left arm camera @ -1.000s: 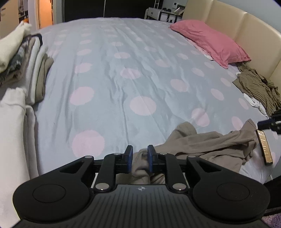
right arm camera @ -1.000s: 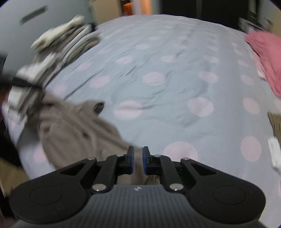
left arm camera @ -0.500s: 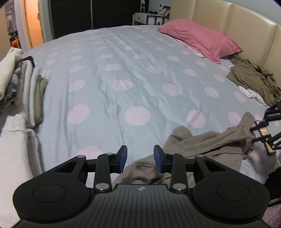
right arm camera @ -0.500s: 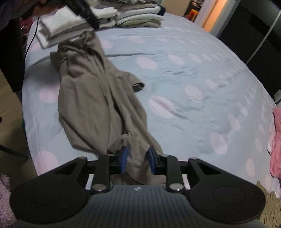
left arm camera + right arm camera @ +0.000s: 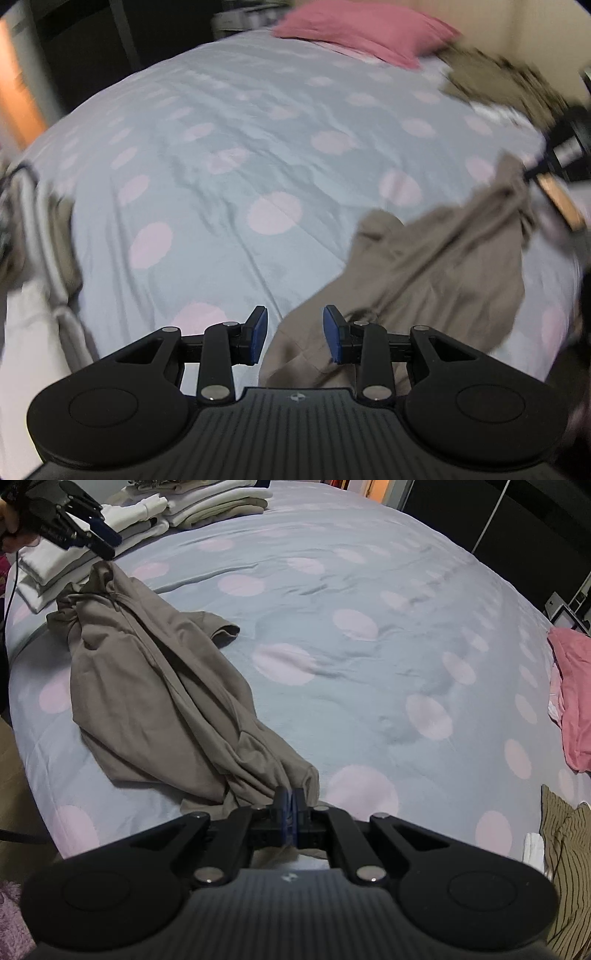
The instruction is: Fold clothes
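Note:
A taupe garment (image 5: 155,686) lies crumpled in a long strip on the polka-dot bed cover (image 5: 369,657). My right gripper (image 5: 289,805) is shut on its near bunched end. In the right wrist view my left gripper (image 5: 98,541) hovers just past the garment's far end, by the folded stacks. In the blurred left wrist view the left gripper (image 5: 294,334) stands open; an edge of the taupe garment (image 5: 424,266) lies below the gap, and the pads do not press on it. The right gripper (image 5: 565,147) shows as a dark blur at the garment's far end.
Stacks of folded clothes (image 5: 207,506) line the bed's edge near the left gripper, also seen as folded clothes (image 5: 40,229). A pink pillow (image 5: 362,29) lies by the headboard. An olive striped garment (image 5: 569,856) and a white item (image 5: 533,849) lie at the right.
My left jaws let go of the fabric and spread wide, and that hand rolled. My right jaws widened over the garment's end, then shut on it.

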`<state>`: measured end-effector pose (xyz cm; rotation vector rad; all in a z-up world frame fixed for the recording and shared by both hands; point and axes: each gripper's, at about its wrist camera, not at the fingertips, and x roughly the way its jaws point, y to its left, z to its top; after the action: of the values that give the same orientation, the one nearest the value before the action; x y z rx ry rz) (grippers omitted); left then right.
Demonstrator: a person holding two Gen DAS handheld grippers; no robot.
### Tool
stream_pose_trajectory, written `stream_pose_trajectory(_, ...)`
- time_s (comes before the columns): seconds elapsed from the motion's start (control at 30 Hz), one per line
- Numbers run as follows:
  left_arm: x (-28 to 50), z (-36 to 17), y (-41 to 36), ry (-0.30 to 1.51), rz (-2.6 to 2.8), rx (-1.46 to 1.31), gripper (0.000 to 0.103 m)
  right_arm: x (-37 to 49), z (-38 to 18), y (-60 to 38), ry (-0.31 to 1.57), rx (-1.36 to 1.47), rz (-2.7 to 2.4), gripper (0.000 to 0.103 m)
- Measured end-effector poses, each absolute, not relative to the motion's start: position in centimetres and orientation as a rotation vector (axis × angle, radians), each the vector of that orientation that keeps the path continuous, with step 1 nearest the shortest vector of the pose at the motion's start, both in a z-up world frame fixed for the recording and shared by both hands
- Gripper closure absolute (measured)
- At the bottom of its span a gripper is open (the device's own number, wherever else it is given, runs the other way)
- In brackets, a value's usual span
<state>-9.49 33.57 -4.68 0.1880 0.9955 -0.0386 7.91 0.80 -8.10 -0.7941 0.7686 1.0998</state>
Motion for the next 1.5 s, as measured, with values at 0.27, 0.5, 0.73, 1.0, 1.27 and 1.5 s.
stream_pose_trajectory(0.27, -10.2, -3.5, 29.6, 0.960, -0.196, 0.490, 0.068, 8.1, -8.3, 1.1, 0.773, -0.792, 1.103, 0.100)
stream_pose_trajectory(0.5, -9.6, -5.8, 26.4, 1.015, -0.311, 0.900, 0.072, 8.0, -8.3, 1.9, 0.767, -0.802, 1.111, 0.100)
stream_pose_trajectory(0.73, -9.1, -8.7, 25.4, 1.052, -0.339, 1.051, 0.092, 8.0, -8.4, 2.0, 0.764, -0.809, 1.118, 0.100)
stream_pose_trajectory(1.0, -8.1, -4.6, 29.5, 0.972, -0.005, 0.538, 0.102, 7.9, -6.5, 1.8, 0.668, -0.739, 1.072, 0.100)
stream_pose_trajectory(1.27, -11.8, 6.8, 34.4, 0.696, 0.209, 0.126, 0.103, 6.0, 1.0, 1.7, 0.431, -0.584, 0.949, 0.103)
stream_pose_trajectory(1.5, -14.9, 17.2, 33.3, 0.445, 0.290, 0.149, 0.103, 3.4, 10.9, -0.3, 0.214, -0.457, 0.841, 0.103)
